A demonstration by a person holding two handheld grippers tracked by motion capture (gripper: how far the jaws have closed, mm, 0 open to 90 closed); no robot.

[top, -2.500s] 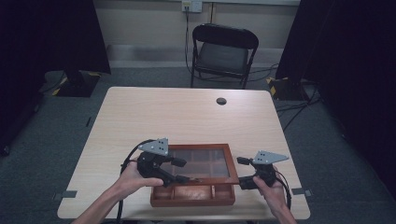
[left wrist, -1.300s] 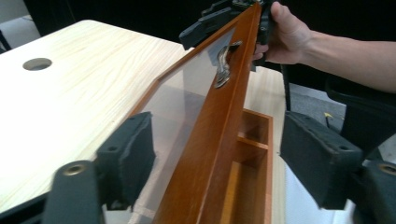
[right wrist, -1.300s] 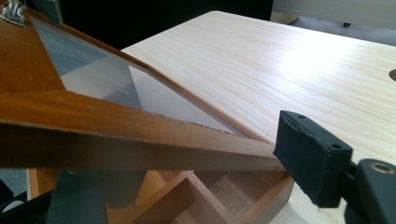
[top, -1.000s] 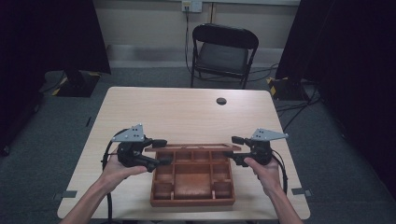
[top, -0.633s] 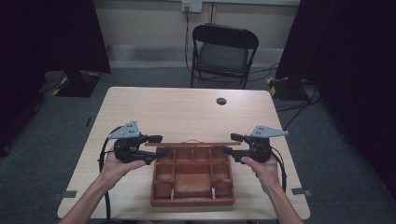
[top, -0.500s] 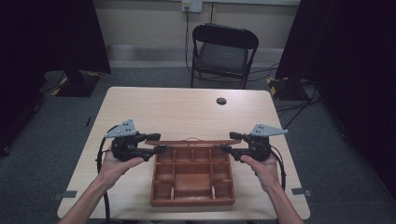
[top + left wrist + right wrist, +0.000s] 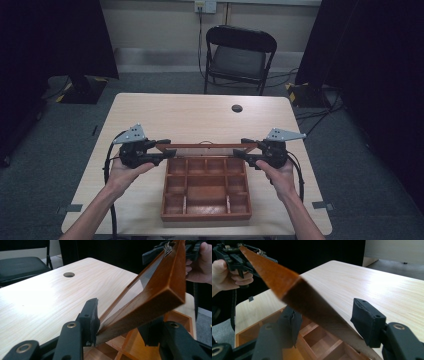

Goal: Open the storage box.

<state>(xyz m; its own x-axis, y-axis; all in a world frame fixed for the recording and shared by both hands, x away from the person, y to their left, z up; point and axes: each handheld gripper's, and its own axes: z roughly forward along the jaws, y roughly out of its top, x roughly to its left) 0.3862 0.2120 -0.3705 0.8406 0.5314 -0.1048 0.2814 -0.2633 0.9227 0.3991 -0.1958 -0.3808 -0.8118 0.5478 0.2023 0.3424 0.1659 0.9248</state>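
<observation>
We see a black folding chair (image 7: 239,55) behind the pale wooden table (image 7: 165,112), which has a round cable hole (image 7: 237,108).

Box lid (image 7: 160,293): glossy varnished brown wood (glass pane inside). Table (image 7: 190,117): pale matt wood-grain. Chair (image 7: 239,60): black padded seat.

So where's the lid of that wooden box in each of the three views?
High view: the lid stands raised along the box's far edge, between both grippers.
Left gripper view: it runs from the lower middle to the upper right.
Right gripper view: it slants from the upper left to the lower right.
Shared landmark: the pale table.
</observation>
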